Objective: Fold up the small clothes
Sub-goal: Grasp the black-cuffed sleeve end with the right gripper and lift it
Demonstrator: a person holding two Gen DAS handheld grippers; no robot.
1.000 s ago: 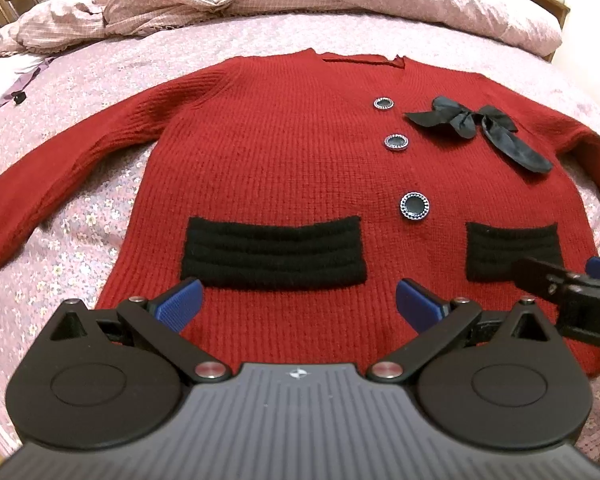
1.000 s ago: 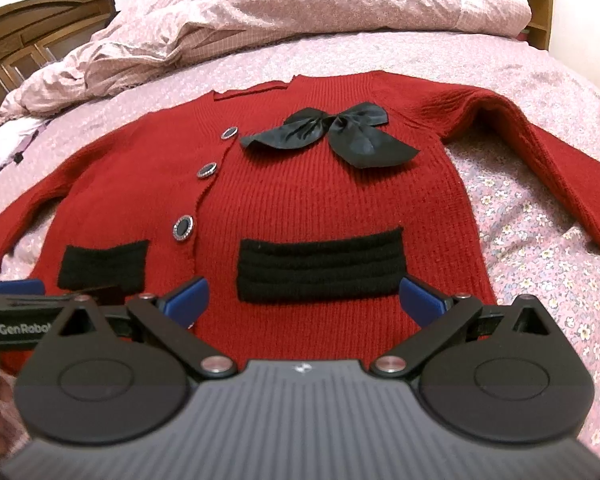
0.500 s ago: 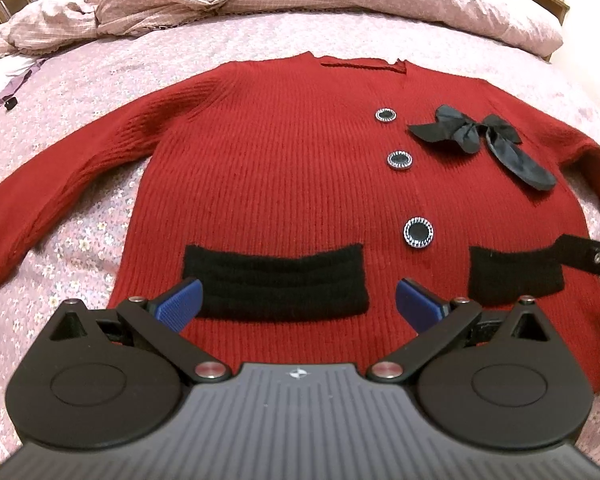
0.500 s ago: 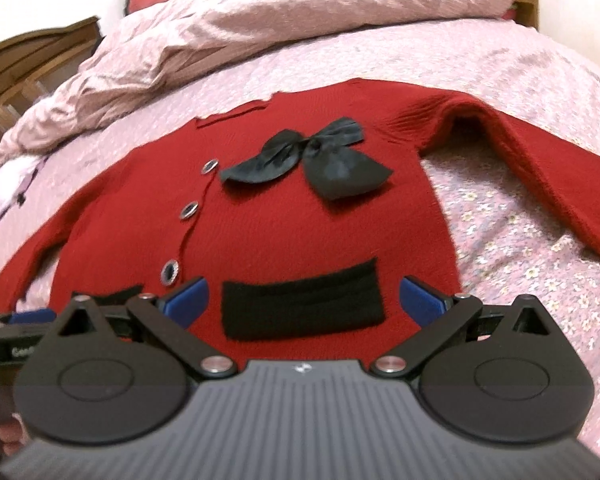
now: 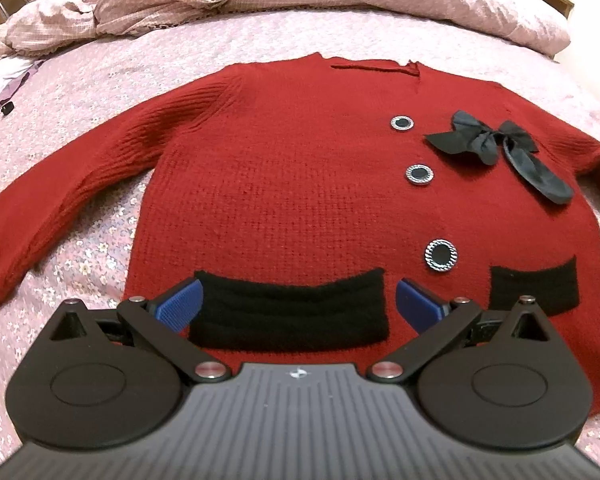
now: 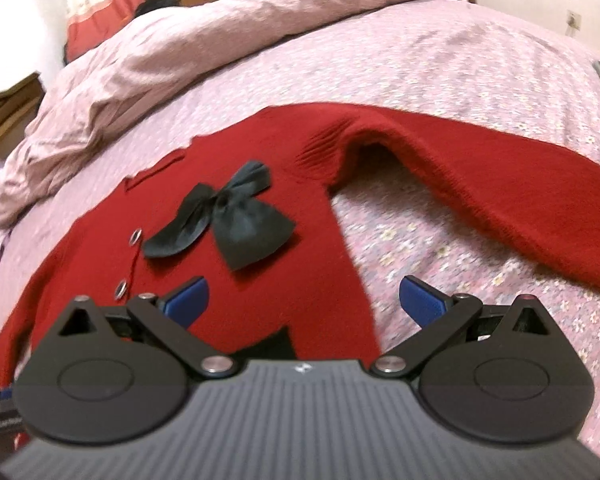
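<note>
Left wrist: red cardigan (image 5: 284, 184) is laid flat on the bed (image 5: 80, 92), unfolded. Both claws, left claw (image 5: 298, 306) and right claw (image 6: 304, 300), are held wide, empty. A sleeve grasp beside the cardigan body is judged next.

Our left gripper (image 5: 296, 305) and right gripper (image 6: 304, 298) alike, ribbed grey housing with a small white emblem, two black round-hubbed link arms, silver pivot screws, our blue ridged finger pads (image 5: 180, 305) angled inward
</note>
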